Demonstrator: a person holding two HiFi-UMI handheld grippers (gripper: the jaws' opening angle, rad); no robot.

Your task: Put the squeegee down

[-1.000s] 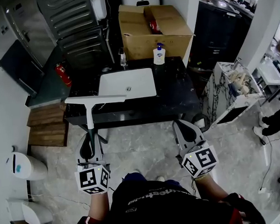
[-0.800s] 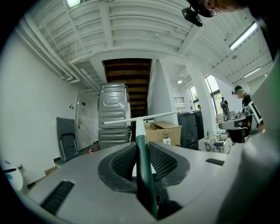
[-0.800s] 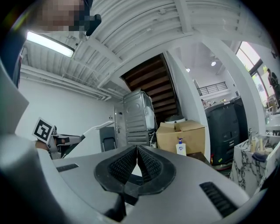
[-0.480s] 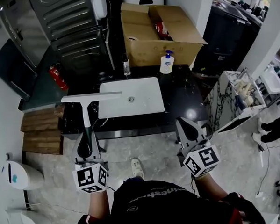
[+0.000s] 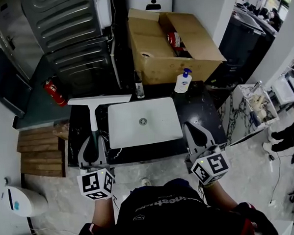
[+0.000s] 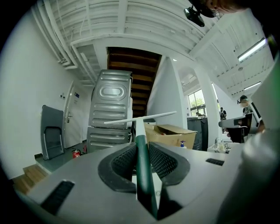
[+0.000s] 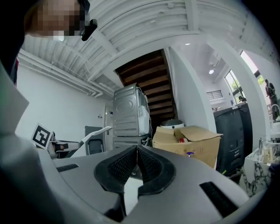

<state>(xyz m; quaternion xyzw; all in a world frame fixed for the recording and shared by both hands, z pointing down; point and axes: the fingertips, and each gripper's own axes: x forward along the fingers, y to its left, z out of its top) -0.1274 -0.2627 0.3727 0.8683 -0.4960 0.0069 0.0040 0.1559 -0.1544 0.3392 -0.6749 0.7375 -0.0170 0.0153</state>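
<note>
The squeegee (image 5: 93,121) has a white blade and a dark green handle. My left gripper (image 5: 91,140) is shut on that handle, which runs straight out between the pads (image 6: 125,162). The white blade (image 6: 140,118) stands crosswise ahead of the jaws. In the head view the blade hangs over the left end of the black countertop (image 5: 195,107), beside the white sink (image 5: 145,122). My right gripper (image 5: 193,132) hovers over the counter's front right edge. Its jaws are shut together with nothing between them (image 7: 136,151).
A soap pump bottle (image 5: 183,81) and a small dark bottle (image 5: 139,90) stand at the counter's back edge. Behind them is an open cardboard box (image 5: 170,47). Stacked metal housings (image 5: 79,44), a fire extinguisher (image 5: 51,91) and wooden steps (image 5: 38,152) lie to the left.
The person has walked up to the counter. Both grippers, earlier over the floor in front of it, now reach over its front edge. The squeegee stays in the left gripper.
</note>
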